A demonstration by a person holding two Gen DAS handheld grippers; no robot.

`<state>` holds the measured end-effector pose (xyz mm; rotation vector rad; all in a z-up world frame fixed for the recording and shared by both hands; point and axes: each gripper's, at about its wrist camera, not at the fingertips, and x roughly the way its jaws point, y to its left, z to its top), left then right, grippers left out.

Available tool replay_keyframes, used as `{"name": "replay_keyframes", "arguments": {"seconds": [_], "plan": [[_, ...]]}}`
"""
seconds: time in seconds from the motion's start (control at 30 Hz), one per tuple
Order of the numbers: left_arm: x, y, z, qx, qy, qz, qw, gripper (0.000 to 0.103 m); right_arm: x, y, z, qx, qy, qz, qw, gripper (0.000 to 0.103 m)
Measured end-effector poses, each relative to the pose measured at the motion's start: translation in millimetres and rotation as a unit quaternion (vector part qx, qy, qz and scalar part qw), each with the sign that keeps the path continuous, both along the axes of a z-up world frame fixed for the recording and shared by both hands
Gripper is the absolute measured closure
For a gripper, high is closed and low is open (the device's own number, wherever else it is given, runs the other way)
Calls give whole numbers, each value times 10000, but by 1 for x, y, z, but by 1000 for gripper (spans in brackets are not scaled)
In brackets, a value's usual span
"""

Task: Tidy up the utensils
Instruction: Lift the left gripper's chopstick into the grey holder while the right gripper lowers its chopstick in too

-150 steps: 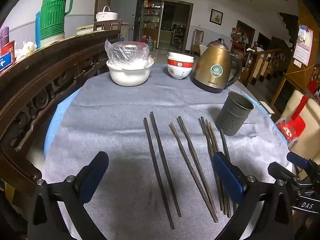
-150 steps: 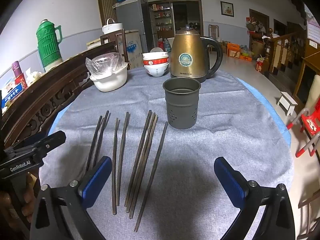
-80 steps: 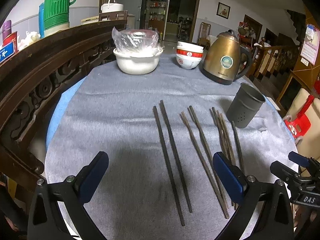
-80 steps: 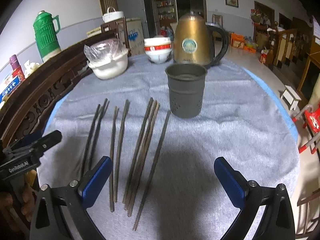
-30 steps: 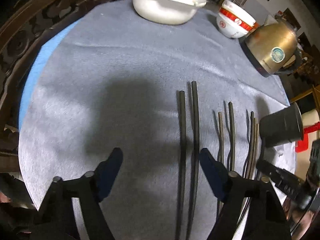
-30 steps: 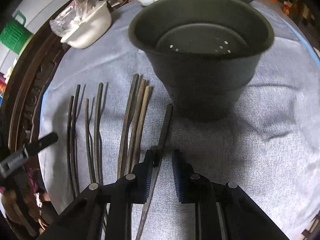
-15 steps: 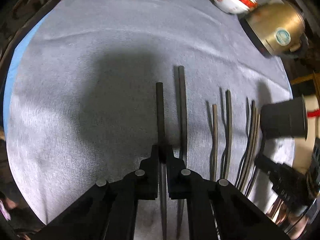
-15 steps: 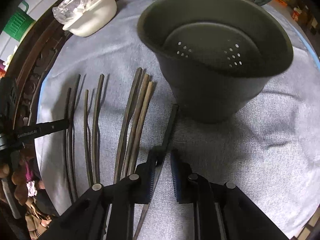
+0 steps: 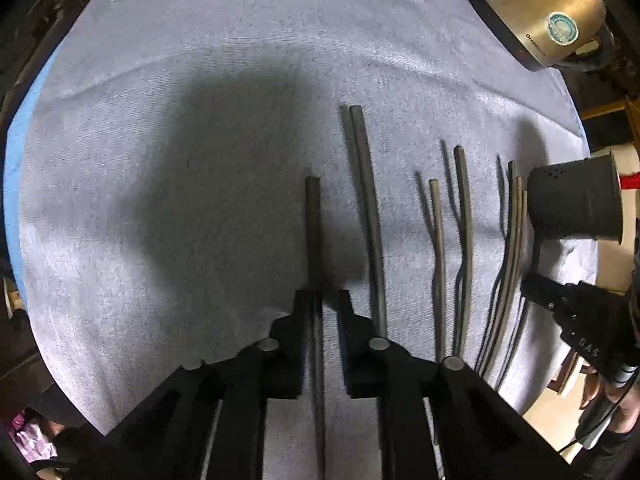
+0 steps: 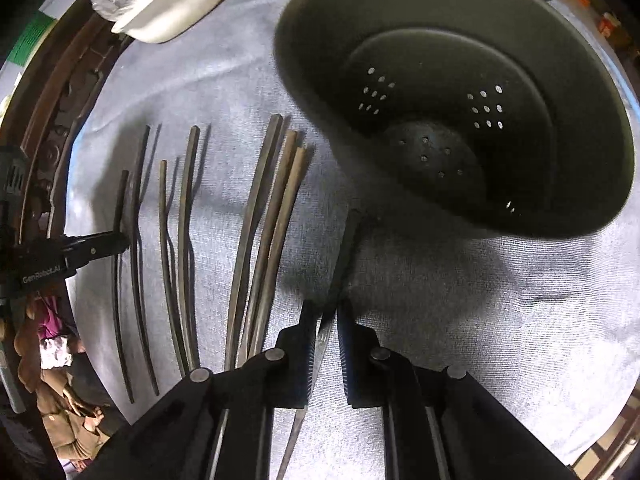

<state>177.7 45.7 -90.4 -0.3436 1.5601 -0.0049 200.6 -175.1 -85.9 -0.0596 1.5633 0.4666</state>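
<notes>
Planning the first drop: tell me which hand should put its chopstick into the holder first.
Right. The right gripper grips a chopstick whose tip lies beside the holder; the left gripper grips the farthest chopstick.

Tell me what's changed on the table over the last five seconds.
Both grippers dropped and closed: the left gripper on the leftmost chopstick, the right gripper on the rightmost chopstick beside the holder. The other chopsticks haven't moved.
</notes>
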Motion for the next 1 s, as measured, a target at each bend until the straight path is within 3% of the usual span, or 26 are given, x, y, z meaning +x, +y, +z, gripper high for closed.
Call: {"name": "replay_keyframes", "arguments": {"seconds": [0.07, 0.1, 0.2, 0.3, 0.43, 0.57, 0.73, 0.9, 1.0], "plan": [[4, -1, 3, 29, -70, -75, 9999, 88, 3, 5, -1, -92, -47, 56, 9999, 92], [3, -2, 5, 57, -101, -116, 9999, 96, 3, 6, -1, -119, -100, 74, 9999, 92], [-13, 7, 8, -227, -355, 86, 9991, 96, 2, -8, 5, -23, -322, 84, 9994, 95], [-37, 19, 25, -467, -1119, 219, 9924, 96, -16, -14, 21, 318, -696, 3, 9971, 96], [-74, 28, 56, -567, -2154, 336, 9743, 96, -44, -29, 51, 767, -1382, -220, 9872, 96], [-96, 22, 93, -369, -3105, 445, 9488, 96, -66, -45, 77, 1106, -2083, -559, 9702, 96], [-118, 22, 116, 200, -3982, 591, 9152, 96, -89, -55, 106, 1349, -3150, -1094, 9331, 96], [-127, 18, 131, 692, -4840, 957, 8671, 96, -95, -59, 121, 1119, -4182, -1445, 8898, 96], [-131, 21, 129, 875, -5172, 1125, 8439, 96, -89, -62, 123, 1009, -4527, -1587, 8716, 96]]}}
